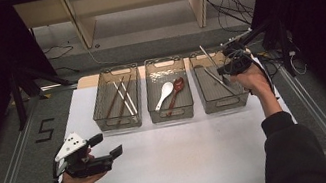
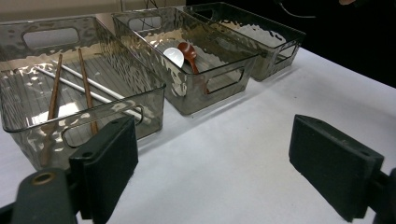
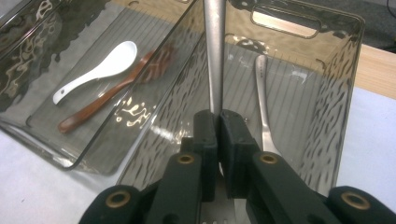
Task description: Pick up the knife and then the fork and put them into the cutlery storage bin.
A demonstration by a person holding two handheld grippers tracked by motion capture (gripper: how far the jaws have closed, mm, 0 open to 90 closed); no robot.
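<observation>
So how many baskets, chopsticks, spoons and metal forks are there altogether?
Baskets: 3
Chopsticks: 4 (2 brown, 2 white)
Spoons: 2 (1 white, 1 reddish brown)
Metal forks: 2 (1 lying in the right basket, 1 held in the right hand-held gripper)
Total: 11

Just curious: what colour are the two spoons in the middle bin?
One white spoon, one reddish-brown spoon; clearest in the right gripper view.

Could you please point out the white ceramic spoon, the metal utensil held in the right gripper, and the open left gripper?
White ceramic spoon [image 3: 116, 58]: right gripper view, on its bowl.
Metal utensil [image 3: 214, 51]: right gripper view, on the handle above the jaws.
Left gripper [image 2: 212, 163]: left gripper view, midway between its open black jaws.
</observation>
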